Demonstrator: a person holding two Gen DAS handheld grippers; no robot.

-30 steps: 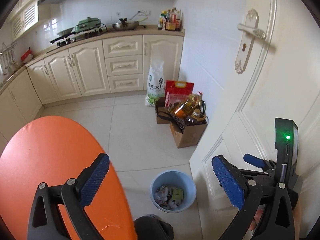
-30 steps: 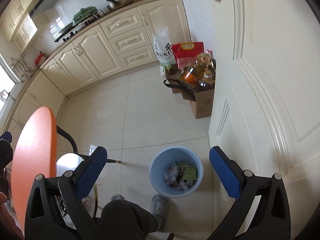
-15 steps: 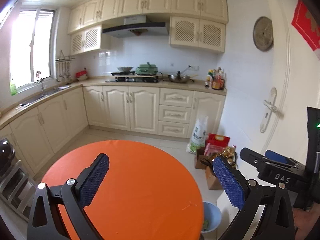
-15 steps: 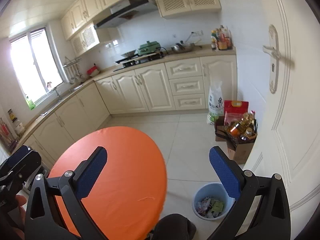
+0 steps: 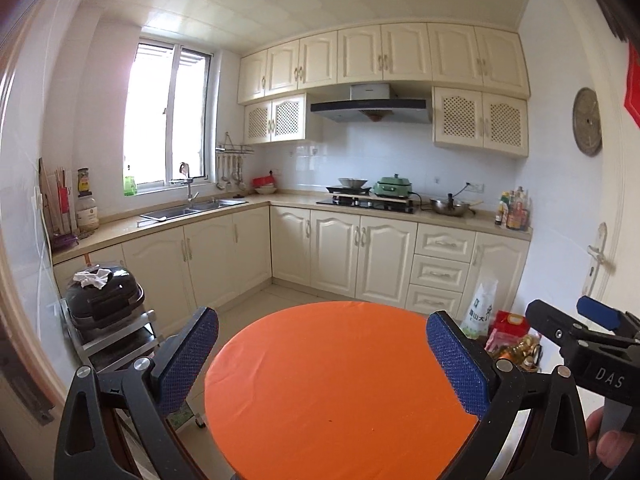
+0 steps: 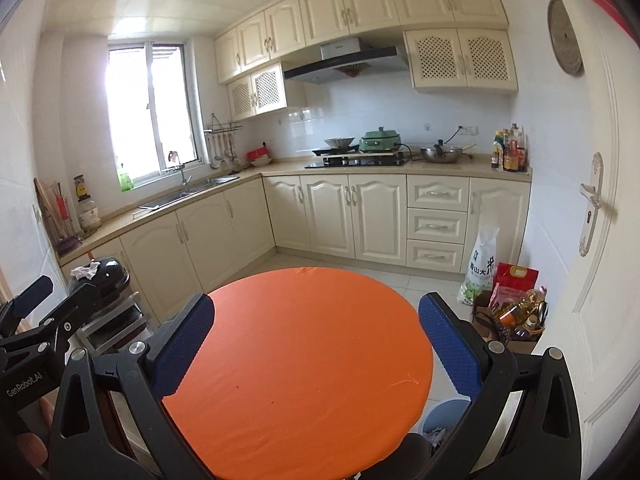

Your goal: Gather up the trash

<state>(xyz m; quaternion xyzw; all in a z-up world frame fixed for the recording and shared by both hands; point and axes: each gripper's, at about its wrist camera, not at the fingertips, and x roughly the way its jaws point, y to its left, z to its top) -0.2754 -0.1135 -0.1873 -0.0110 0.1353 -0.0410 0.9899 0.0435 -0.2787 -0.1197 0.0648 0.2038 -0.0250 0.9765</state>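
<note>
Trash shows only as scraps inside the blue bin (image 6: 444, 414), low at the right of the right wrist view, on the floor just past the edge of the round orange worktop (image 6: 304, 344). At far left a black grill (image 5: 102, 294) with a white rag (image 5: 94, 278) on it sits on a metal rack. The left hand-held gripper (image 5: 322, 356) hangs over the worktop, jaws wide and holding nothing. The right hand-held gripper (image 6: 316, 344) is likewise wide and unladen. At right a cardboard box (image 6: 516, 332) of oil bottles stands by the door.
</note>
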